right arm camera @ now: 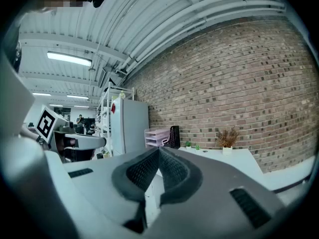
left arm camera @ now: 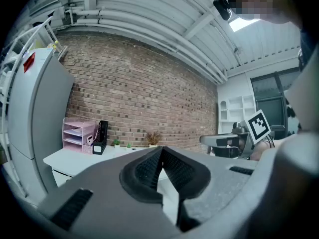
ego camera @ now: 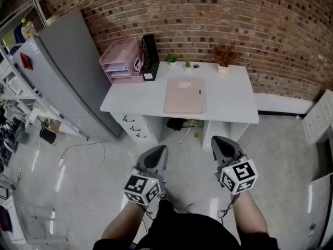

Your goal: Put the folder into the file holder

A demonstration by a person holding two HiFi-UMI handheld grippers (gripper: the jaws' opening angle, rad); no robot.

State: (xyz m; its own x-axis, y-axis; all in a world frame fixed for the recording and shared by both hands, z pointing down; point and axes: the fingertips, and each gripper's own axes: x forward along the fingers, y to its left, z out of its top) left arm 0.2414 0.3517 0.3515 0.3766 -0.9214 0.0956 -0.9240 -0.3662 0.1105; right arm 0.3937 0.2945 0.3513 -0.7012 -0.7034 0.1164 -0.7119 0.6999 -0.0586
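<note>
- Folder [ego camera: 183,95] is pictured flat on the desk [ego camera: 234,100], untouched.
- Left gripper [ego camera: 161,150] and right gripper [ego camera: 216,142] are held fully closed and empty; jaws should be opened before the approach.

Pale pink folder [ego camera: 183,96] on the white bench [ego camera: 229,100]. Black mesh file holder [ego camera: 150,56] at the bench's back left corner, pink trays [ego camera: 120,61] there too. Red-brown brick wall [ego camera: 208,14] behind the bench. Grey left gripper [ego camera: 162,149] and grey right gripper [ego camera: 216,142] both carry black-and-white square markers.
</note>
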